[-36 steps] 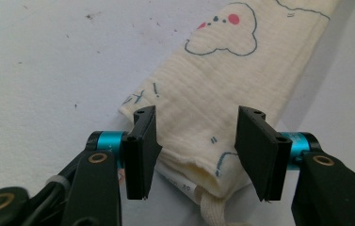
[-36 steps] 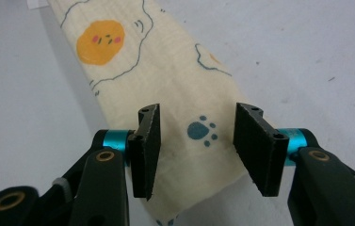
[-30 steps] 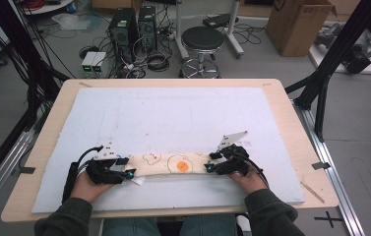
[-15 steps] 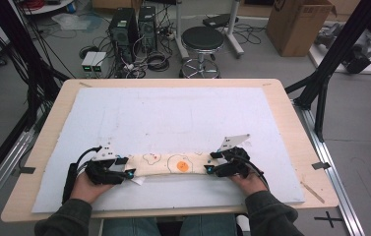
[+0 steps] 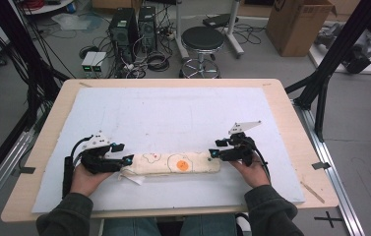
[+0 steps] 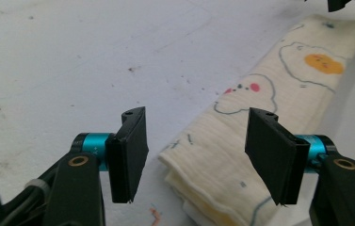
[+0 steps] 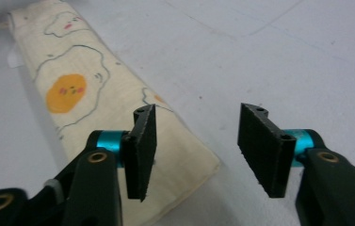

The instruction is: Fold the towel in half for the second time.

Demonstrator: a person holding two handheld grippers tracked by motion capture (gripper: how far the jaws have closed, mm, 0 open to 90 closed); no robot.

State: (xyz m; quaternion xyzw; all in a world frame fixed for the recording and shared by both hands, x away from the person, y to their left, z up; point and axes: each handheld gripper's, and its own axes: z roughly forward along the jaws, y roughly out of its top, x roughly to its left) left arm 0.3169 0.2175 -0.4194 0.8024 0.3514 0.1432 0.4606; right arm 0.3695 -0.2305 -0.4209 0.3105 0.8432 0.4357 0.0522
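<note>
A cream cloth (image 5: 170, 163) printed with fried eggs lies folded into a long strip near the front of the white mat (image 5: 173, 113). My left gripper (image 5: 126, 160) is at its left end. Its jaws are open and have just been opening, and the cloth's folded end (image 6: 213, 169) lies loose between them. My right gripper (image 5: 212, 153) is at the cloth's right end. It is open, though its jaws have just been closing. In the right gripper view the cloth's end (image 7: 175, 141) lies under the left pad (image 7: 142, 150), with bare mat between the jaws of the right gripper (image 7: 198, 110).
The mat covers most of a wooden table (image 5: 291, 113). A thin wooden stick (image 5: 312, 191) lies near the table's front right corner. Beyond the far edge on the floor are a black stool (image 5: 202, 42), computer towers (image 5: 134, 27) and a cardboard box (image 5: 301, 24).
The right hand has shifted slightly right and away, off the cloth's right end. The left hand and the cloth stay where they were.
</note>
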